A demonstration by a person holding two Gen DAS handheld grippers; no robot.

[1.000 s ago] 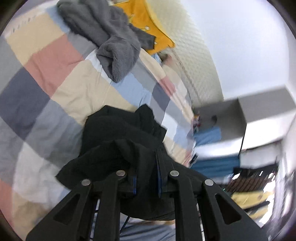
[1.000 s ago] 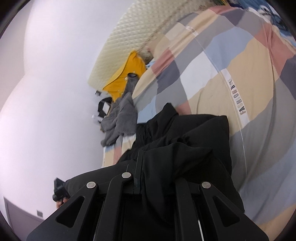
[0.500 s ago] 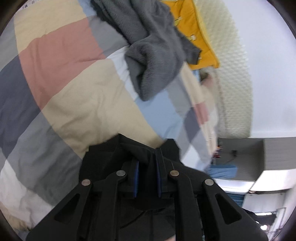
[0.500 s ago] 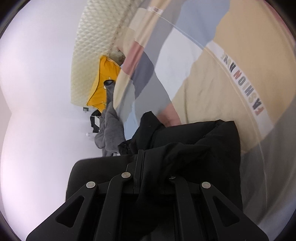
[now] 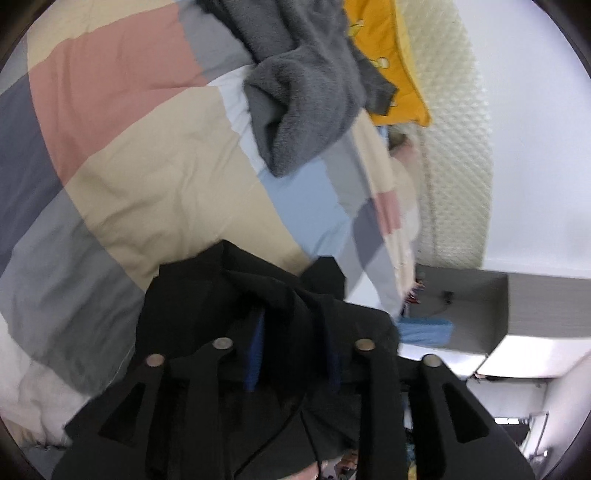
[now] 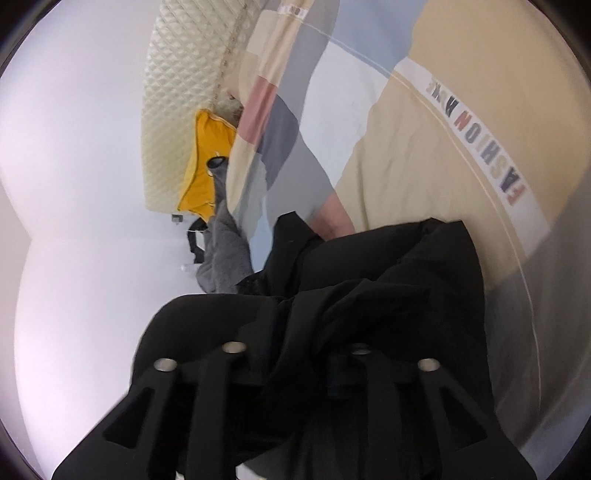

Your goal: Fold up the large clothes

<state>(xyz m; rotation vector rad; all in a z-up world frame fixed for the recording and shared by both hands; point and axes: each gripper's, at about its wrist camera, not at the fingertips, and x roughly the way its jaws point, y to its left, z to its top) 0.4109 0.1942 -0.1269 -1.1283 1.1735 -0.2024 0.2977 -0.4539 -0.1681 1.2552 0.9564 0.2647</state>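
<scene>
Both the left gripper and right gripper pinch the bunched black garment, so 1 thin fold could slip out and drop onto the bed

One text could be read: "FASHION" in multicoloured capitals, followed by a shorter blurred word, printed on a white band of the checked duvet cover, running from about three o'clock toward one o'clock in the right wrist view. A second printed strip at twelve o'clock was illegible.
</scene>
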